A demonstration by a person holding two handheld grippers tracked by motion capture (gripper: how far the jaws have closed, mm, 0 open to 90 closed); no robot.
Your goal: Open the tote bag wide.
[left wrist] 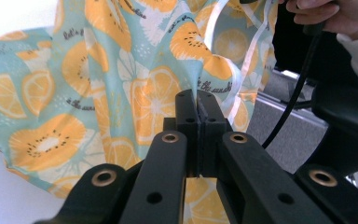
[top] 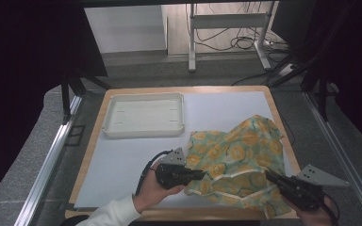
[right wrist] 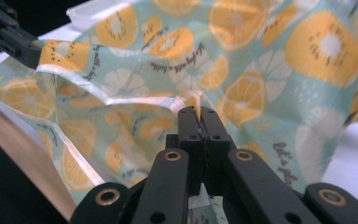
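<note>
We see the cloth (top: 238,157), pale blue-green with orange fruit slices and a white hem, bunched over the worktop's (top: 136,155) four-to-five o'clock part, its near edge lifted and its far part heaped toward three o'clock. We see the left gripper (top: 202,174) at the cloth's nine o'clock side, its fingers (left wrist: 187,114) pressed tight on a fold by the hem. We see the right gripper (top: 267,174) at the cloth's five o'clock corner, its fingers (right wrist: 189,126) likewise clamped on the hemmed edge. Between the two the edge hangs slack. A hand (top: 153,190) in a white sleeve holds the left gripper. We find a white tray (top: 143,131) at eleven o'clock, well apart from the cloth.
</note>
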